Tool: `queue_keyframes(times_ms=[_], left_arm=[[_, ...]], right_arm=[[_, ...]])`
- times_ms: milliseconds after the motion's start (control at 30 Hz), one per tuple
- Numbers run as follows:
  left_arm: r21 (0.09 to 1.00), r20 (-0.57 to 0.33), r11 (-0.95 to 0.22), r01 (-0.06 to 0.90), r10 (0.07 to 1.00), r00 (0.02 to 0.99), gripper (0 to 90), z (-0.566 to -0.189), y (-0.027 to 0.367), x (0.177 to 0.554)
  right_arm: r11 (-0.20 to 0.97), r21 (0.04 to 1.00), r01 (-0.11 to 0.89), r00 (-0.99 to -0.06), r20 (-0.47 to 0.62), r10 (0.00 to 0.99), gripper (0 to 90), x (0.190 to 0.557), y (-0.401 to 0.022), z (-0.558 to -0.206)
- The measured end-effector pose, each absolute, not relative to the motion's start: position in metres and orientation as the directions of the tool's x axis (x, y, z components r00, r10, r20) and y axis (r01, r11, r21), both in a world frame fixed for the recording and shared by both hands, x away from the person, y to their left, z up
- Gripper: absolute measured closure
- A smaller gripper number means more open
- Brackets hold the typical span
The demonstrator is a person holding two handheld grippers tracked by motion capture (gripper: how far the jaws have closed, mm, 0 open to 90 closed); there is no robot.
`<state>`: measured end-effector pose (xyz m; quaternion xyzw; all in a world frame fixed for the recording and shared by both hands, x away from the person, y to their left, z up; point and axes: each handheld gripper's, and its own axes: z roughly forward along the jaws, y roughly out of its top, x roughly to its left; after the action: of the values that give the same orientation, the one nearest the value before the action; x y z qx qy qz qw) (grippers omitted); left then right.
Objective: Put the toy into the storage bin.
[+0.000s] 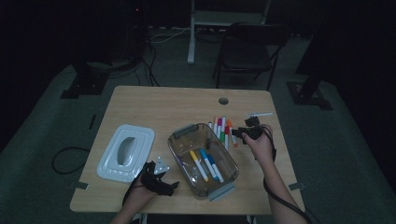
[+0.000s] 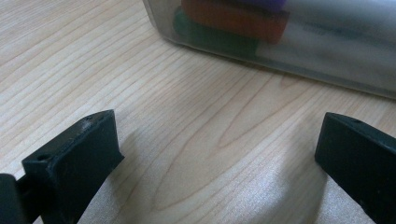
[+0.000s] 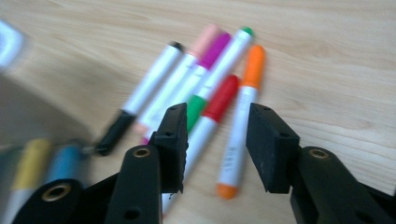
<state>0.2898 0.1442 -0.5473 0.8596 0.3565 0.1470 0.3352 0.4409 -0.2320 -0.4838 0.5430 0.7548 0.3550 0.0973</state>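
A clear plastic container [image 1: 173, 140] stands in the middle of the wooden table with up to three markers [image 1: 205, 163] lying in it. Just right of it, several coloured markers [image 1: 224, 130] lie side by side on the table. My right gripper [image 1: 239, 132] hovers over that row. Its jaws [image 3: 217, 140] are open with nothing gripped, and the orange marker [image 3: 243, 116] and the red marker [image 3: 219, 100] lie below the gap. My left gripper [image 1: 172, 185] rests low at the container's front left corner. It [image 2: 210, 154] stands wide open over bare wood, facing the container wall [image 2: 327, 70].
A white lid [image 1: 126, 151] lies left of the container. A thin white pen [image 1: 260, 114] sits near the table's right edge, and a round hole [image 1: 223, 101] is at the back. A dark chair [image 1: 247, 51] stands behind the table.
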Motion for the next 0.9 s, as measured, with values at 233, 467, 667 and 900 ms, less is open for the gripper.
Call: queue_keyframes(times_ms=[233, 467, 667, 900], left_arm=[[0.682, 0.016, -0.522, 0.513, 0.711, 0.703, 0.5, -0.547, 0.144, 0.290], [0.681, 0.015, -0.522, 0.513, 0.711, 0.703, 0.5, -0.547, 0.144, 0.290], [0.681, 0.015, -0.522, 0.514, 0.711, 0.703, 0.5, -0.547, 0.144, 0.290], [0.681, 0.014, -0.521, 0.514, 0.711, 0.703, 0.5, -0.547, 0.144, 0.290]], right_arm=[[0.146, 0.600, 0.786, -0.336, 0.216, 0.917, 61.9, 0.467, -0.228, -0.504], [0.147, 0.568, 0.810, -0.309, 0.200, 0.930, 64.3, 0.482, -0.223, -0.516], [0.136, 0.556, 0.820, -0.290, 0.199, 0.936, 69.7, 0.484, -0.224, -0.522], [0.104, 0.547, 0.830, -0.257, 0.210, 0.943, 76.4, 0.483, -0.228, -0.524]])
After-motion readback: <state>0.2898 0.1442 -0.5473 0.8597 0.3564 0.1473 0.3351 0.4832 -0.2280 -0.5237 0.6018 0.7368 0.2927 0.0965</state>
